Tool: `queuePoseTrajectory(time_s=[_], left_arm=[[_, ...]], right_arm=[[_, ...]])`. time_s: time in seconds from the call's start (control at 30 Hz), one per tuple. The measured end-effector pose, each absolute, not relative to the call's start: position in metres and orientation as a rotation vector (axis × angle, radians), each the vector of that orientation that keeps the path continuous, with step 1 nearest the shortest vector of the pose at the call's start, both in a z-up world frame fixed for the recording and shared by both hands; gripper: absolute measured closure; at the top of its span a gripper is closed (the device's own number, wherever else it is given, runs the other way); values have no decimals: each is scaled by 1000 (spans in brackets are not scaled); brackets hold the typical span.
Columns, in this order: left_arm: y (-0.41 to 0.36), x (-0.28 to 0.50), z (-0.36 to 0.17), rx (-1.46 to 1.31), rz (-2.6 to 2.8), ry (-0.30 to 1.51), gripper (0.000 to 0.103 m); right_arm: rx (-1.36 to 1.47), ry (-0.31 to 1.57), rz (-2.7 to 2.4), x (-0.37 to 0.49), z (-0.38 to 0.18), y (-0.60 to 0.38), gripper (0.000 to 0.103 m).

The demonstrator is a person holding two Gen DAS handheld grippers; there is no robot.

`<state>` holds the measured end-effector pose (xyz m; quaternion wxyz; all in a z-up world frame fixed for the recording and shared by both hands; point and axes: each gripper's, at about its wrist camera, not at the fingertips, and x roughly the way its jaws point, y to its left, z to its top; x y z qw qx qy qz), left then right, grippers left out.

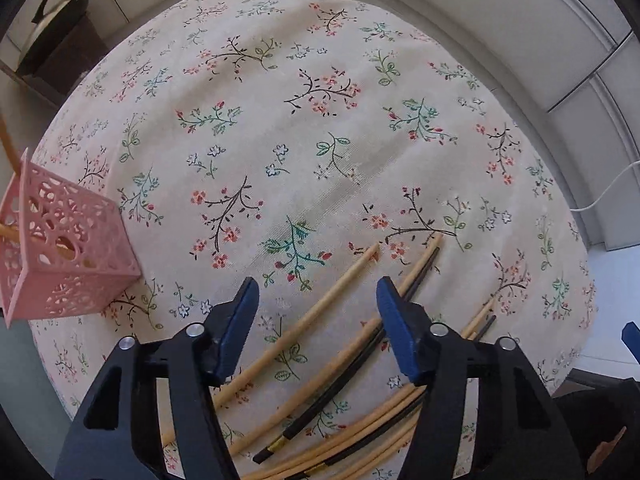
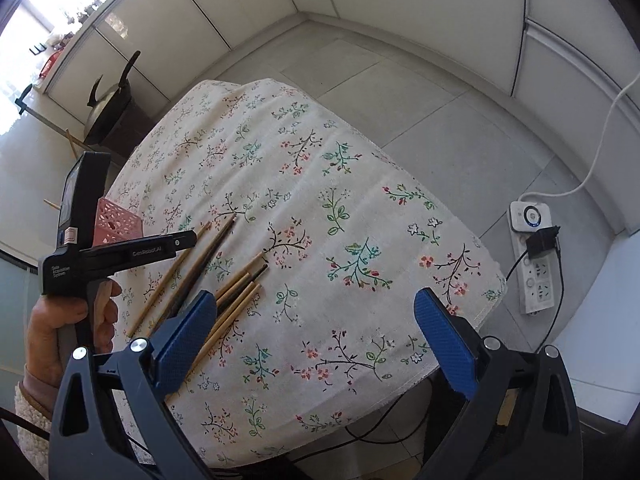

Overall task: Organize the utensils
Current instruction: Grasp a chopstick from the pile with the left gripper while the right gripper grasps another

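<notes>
Several bamboo and dark chopsticks (image 1: 360, 432) lie loose on the floral tablecloth (image 1: 304, 128). My left gripper (image 1: 317, 284) points down over them with its blue pads well apart. One bamboo chopstick (image 1: 304, 320) runs slantwise between the jaws, and neither pad touches it. A dark chopstick (image 1: 352, 376) passes under the right pad. The pink lattice basket (image 1: 68, 248) stands at the left with a chopstick in it. In the right wrist view my right gripper (image 2: 316, 296) is open above bare cloth, to the right of the chopsticks (image 2: 236, 284).
A hand (image 2: 60, 320) holds the left tool beside the pink basket (image 2: 118, 220). A wok on a dark stand (image 2: 108, 112) sits beyond the table's far left corner. A power strip (image 2: 532, 256) with cables lies on the tiled floor past the right edge.
</notes>
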<state>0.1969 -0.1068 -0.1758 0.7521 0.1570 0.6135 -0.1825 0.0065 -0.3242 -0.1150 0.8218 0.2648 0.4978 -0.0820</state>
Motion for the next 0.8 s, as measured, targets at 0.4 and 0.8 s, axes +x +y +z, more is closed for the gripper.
queuePoseTrajectory(time_s=[0.4,0.8], left_arm=[[-107,193,-179,374,-423,1283,95],[-30,118,-59,200,-437,1011,97]], right_arm=[[675,1073,-105,35,-118,-320,7],[933,1214,126,135,-148,-264,43]])
